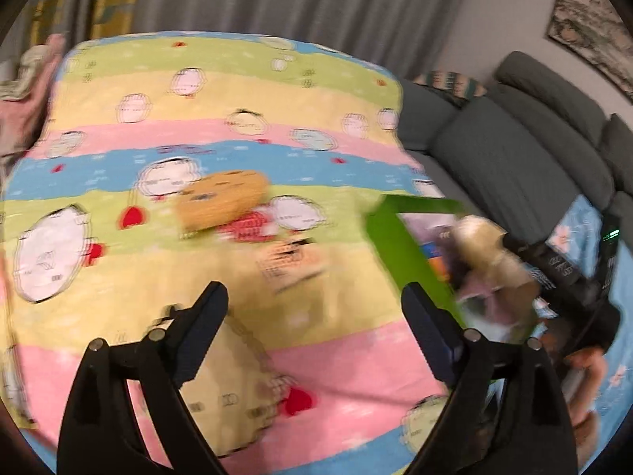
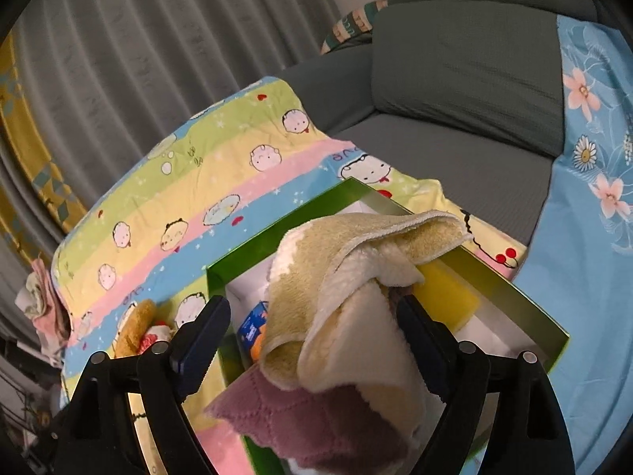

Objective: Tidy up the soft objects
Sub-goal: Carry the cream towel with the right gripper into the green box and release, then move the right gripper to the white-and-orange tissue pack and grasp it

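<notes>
Cream-yellow towel draped over the rim of the green box, atop a mauve cloth; right tongs spread wide around it. Left tongs wide, empty, above the striped quilt; plush toy beyond.

Grey sofa, grey curtain, blue floral sheet, framed picture on wall.
</notes>
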Available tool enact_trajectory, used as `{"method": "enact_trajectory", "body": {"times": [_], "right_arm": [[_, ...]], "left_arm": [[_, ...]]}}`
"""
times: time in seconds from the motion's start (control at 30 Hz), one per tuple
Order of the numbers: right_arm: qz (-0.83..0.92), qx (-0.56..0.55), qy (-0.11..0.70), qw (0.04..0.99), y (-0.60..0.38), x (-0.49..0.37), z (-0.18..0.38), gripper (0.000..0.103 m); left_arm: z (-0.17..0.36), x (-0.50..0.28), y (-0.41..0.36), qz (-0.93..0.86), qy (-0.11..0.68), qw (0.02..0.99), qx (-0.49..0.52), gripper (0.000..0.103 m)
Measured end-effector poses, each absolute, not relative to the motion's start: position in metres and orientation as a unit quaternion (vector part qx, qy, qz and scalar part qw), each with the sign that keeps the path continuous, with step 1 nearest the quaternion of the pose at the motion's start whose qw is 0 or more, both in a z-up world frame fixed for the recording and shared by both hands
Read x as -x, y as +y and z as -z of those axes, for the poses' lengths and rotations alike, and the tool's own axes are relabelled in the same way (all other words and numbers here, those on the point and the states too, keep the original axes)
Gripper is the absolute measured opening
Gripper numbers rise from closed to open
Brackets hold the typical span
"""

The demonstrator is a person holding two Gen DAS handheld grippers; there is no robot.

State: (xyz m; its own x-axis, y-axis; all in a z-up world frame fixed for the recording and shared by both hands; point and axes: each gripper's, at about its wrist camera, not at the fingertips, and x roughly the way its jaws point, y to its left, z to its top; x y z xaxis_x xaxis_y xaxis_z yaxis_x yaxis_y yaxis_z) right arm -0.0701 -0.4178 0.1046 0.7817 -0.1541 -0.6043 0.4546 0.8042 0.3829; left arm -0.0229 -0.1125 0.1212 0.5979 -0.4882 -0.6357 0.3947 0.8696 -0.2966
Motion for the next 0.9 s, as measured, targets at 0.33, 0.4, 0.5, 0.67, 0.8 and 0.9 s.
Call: {"method": "enact_trajectory", "body": {"times": [0.33, 0.4, 0.5, 0.67, 0.8, 0.9], "right_arm": [[0.057, -0.263, 0.234, 0.934, -0.366, 0.079, -0.142, 0.098], [-0.006, -0.262, 0.238, 0.935, -0.347, 0.074, -0.144, 0.1], [-0.045, -0.227, 0.254, 0.939, -0.315, 0.058, -0.14, 0.1], [-0.038, -0.181, 0.327, 0.927, -0.265, 0.006, -0.11, 0.1], [-0.02, -0.116, 0.386, 0.915, -0.233, -0.033, -0.081, 0.1], [-0.025, -0.087, 0.417, 0.904, -0.221, -0.057, -0.059, 0.1]], "left_arm": [[-0.077, 0.023, -0.016, 0.151, 0.392, 0.903, 0.096, 0.089], [-0.071, 0.021, -0.004, 0.144, 0.386, 0.905, 0.107, 0.089], [-0.063, 0.016, 0.013, 0.112, 0.403, 0.899, 0.129, 0.089], [-0.062, 0.018, 0.022, 0.1, 0.406, 0.9, 0.121, 0.089], [-0.059, 0.019, 0.026, 0.098, 0.414, 0.897, 0.119, 0.089], [-0.058, 0.021, 0.028, 0.1, 0.417, 0.895, 0.118, 0.089]]}}
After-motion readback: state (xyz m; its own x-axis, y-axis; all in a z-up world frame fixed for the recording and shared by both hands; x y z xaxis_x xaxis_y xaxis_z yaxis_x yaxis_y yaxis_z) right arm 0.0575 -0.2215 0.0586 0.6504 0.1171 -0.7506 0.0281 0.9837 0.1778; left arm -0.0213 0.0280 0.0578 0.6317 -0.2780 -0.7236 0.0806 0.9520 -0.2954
